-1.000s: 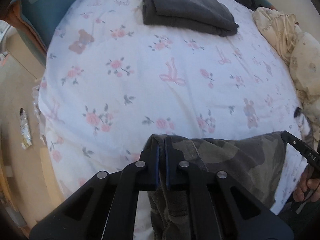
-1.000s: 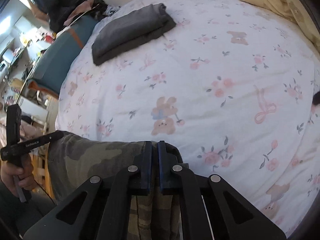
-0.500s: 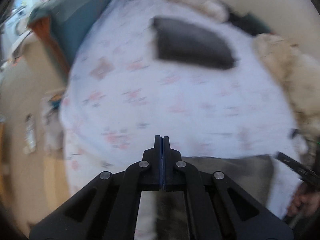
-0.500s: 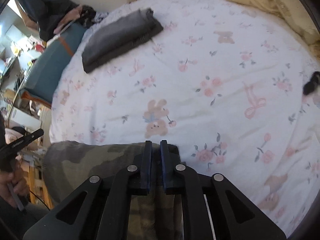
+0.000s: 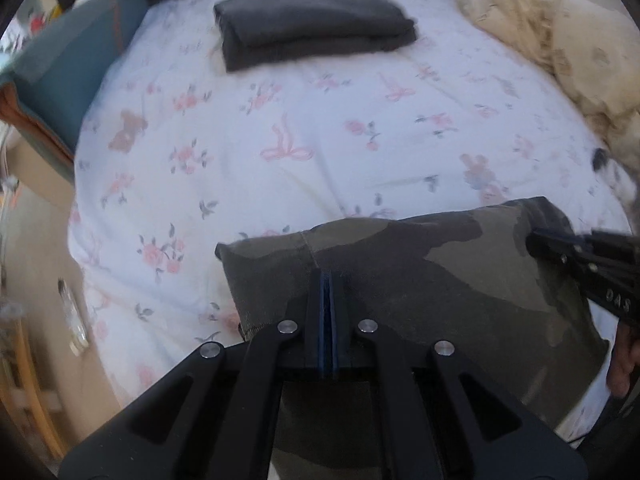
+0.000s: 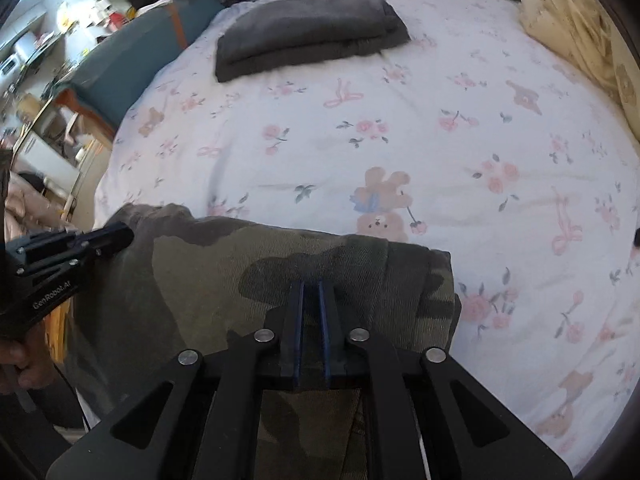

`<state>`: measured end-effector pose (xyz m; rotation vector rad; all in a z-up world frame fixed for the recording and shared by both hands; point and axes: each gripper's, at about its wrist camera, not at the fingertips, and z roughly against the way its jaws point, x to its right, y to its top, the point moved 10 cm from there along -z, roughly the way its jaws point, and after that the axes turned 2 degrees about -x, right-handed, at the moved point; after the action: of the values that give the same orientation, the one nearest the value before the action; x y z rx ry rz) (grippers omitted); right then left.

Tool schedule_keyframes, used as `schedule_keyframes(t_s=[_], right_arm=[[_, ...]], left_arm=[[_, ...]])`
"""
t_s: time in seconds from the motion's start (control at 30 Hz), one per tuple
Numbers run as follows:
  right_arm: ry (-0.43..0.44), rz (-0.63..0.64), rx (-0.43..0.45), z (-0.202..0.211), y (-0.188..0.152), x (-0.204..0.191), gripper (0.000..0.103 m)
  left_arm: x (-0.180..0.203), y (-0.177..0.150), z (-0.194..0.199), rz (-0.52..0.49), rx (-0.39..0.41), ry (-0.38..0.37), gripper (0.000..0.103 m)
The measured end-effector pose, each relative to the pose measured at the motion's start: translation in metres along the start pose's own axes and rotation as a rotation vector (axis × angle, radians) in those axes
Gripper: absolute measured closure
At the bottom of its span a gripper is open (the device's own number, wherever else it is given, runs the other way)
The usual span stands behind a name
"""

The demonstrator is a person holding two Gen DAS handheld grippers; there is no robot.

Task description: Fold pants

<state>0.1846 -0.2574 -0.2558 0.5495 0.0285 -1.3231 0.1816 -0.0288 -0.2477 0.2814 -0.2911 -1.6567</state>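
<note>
The camouflage pants lie spread at the near edge of the bed, also seen in the right wrist view. My left gripper is shut on the pants' left part. My right gripper has its jaws nearly closed on the pants' right part, fabric between them. Each gripper shows in the other's view: the right one at the pants' right edge, the left one at the left edge.
A folded dark grey garment lies at the far side of the floral sheet. A cream blanket is bunched at the right. A teal cushion borders the bed's left side. The floor lies left.
Both grippers have moved forward over the bed with the pants. The pants now lie further onto the sheet and cover more of the near edge.
</note>
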Motion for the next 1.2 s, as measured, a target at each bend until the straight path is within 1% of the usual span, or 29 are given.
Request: schedule_keyframes(t_s=[0.03, 0.07, 0.1, 0.17, 0.2, 0.27, 0.33, 0.37, 0.4, 0.43, 0.47, 0.5, 0.53, 0.6, 0.7, 0.77, 0.8, 0.83, 0.87, 0.9, 0.93, 0.97, 1.0, 1.03, 1.07, 1.1, 1.13, 1.17, 1.2], right_arm=[[-0.006, -0.011, -0.02, -0.006, -0.001, 0.001, 0.101], [-0.019, -0.003, -0.06, -0.018, -0.008, 0.002, 0.101], [-0.039, 0.025, -0.066, -0.026, -0.013, 0.0, 0.101], [-0.078, 0.061, -0.044, -0.023, -0.013, -0.005, 0.101], [-0.071, 0.054, -0.044, -0.02, -0.013, -0.006, 0.101], [0.004, -0.009, -0.031, -0.008, -0.012, 0.0, 0.1], [0.078, -0.063, -0.001, 0.015, -0.007, 0.006, 0.091], [0.098, -0.075, 0.022, 0.027, -0.004, 0.008, 0.09], [0.112, -0.097, 0.06, 0.045, -0.001, 0.014, 0.086], [0.119, -0.12, 0.081, 0.055, 0.002, 0.019, 0.059], [0.128, -0.171, 0.102, 0.066, 0.002, 0.029, 0.024], [0.146, -0.226, 0.114, 0.073, 0.001, 0.038, 0.013], [0.174, -0.28, 0.115, 0.075, -0.003, 0.047, 0.009], [0.21, -0.4, 0.061, 0.064, -0.019, 0.061, 0.009], [0.312, -0.522, -0.063, 0.028, -0.047, 0.06, 0.009], [0.401, -0.55, -0.146, 0.001, -0.065, 0.046, 0.008], [0.415, -0.544, -0.17, -0.007, -0.072, 0.04, 0.008], [0.403, -0.516, -0.177, -0.014, -0.078, 0.035, 0.008], [0.38, -0.468, -0.156, -0.015, -0.078, 0.031, 0.008], [0.377, -0.43, -0.148, -0.014, -0.077, 0.024, 0.008], [0.389, -0.4, -0.148, -0.013, -0.077, 0.016, 0.013], [0.398, -0.356, -0.148, -0.011, -0.077, 0.006, 0.021], [0.384, -0.326, -0.149, -0.009, -0.078, 0.002, 0.026], [0.367, -0.293, -0.152, -0.009, -0.079, -0.001, 0.037], [0.359, -0.272, -0.139, -0.005, -0.077, -0.004, 0.049], [0.356, -0.267, -0.126, -0.002, -0.075, -0.004, 0.055], [0.354, -0.248, -0.103, 0.006, -0.07, -0.007, 0.064], [0.353, -0.225, -0.08, 0.013, -0.065, -0.009, 0.069], [0.356, -0.209, -0.055, 0.023, -0.059, -0.012, 0.07]], left_arm=[[-0.003, -0.001, -0.012, 0.013, -0.035, -0.004, 0.1], [-0.004, -0.004, -0.019, 0.021, -0.061, -0.01, 0.1], [-0.004, -0.006, -0.023, 0.018, -0.081, -0.007, 0.1], [0.001, -0.006, -0.021, -0.036, -0.066, 0.056, 0.101], [0.002, -0.006, -0.017, -0.029, -0.058, 0.052, 0.103], [-0.003, -0.002, -0.002, 0.04, -0.022, 0.011, 0.101], [-0.008, 0.0, 0.016, 0.073, 0.012, -0.019, 0.083], [-0.014, -0.001, 0.029, 0.105, 0.035, -0.039, 0.053], [-0.02, -0.002, 0.039, 0.138, 0.064, -0.059, 0.022], [-0.026, -0.004, 0.047, 0.169, 0.092, -0.072, 0.012], [-0.034, -0.008, 0.054, 0.208, 0.117, -0.09, 0.005], [-0.038, -0.014, 0.054, 0.235, 0.108, -0.121, 0.005], [-0.041, -0.018, 0.049, 0.25, 0.085, -0.142, 0.005], [-0.041, -0.042, 0.025, 0.315, -0.04, -0.23, 0.005], [-0.026, -0.066, -0.003, 0.339, -0.169, -0.33, 0.005], [-0.014, -0.074, -0.01, 0.306, -0.172, -0.357, 0.003], [-0.008, -0.077, -0.011, 0.288, -0.175, -0.378, 0.004], [0.002, -0.082, -0.013, 0.264, -0.192, -0.412, 0.004], [0.006, -0.084, -0.014, 0.245, -0.197, -0.421, 0.005], [0.01, -0.084, -0.014, 0.226, -0.19, -0.419, 0.013], [0.015, -0.082, -0.012, 0.199, -0.167, -0.426, 0.021], [0.017, -0.081, -0.011, 0.187, -0.159, -0.424, 0.033], [0.019, -0.079, -0.01, 0.175, -0.158, -0.413, 0.042], [0.022, -0.078, -0.009, 0.161, -0.157, -0.403, 0.045], [0.024, -0.076, -0.004, 0.141, -0.15, -0.38, 0.053], [0.025, -0.074, -0.001, 0.132, -0.147, -0.369, 0.065], [0.027, -0.069, 0.01, 0.123, -0.133, -0.354, 0.067], [0.027, -0.063, 0.023, 0.133, -0.113, -0.358, 0.07], [0.027, -0.055, 0.036, 0.146, -0.084, -0.363, 0.07]])
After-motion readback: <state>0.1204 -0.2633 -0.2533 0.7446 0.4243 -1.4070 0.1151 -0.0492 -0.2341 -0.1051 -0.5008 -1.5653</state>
